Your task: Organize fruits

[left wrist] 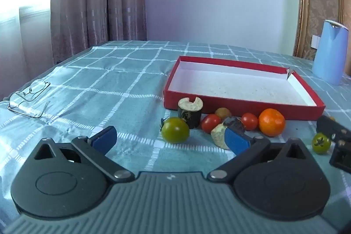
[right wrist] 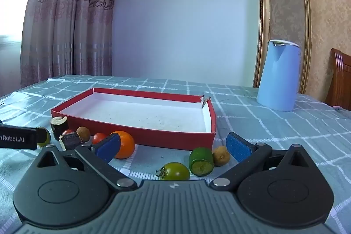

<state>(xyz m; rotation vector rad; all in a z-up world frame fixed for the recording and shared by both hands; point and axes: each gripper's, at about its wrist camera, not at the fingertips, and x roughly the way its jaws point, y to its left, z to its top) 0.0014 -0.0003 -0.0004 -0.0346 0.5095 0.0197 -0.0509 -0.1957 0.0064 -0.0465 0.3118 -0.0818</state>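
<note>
I am holding both my left gripper (left wrist: 170, 142) and right gripper (right wrist: 173, 146) wide and empty over fruit lying just in front of the red box (right wrist: 136, 137), judging the green tomato (right wrist: 174, 171) light, smooth, bruisable, best pinched gently across its middle.

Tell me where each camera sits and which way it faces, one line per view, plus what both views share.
Left wrist: on the left gripper, low over the checked cloth, facing the red box and the large green tomato; shows its own open blue fingers and the right gripper's edge.
Right wrist: on the right gripper, further right, facing the box's right corner, the cut green piece and the blue kettle; the left gripper enters at left.
Shared: box, orange, kettle, curtain.
</note>
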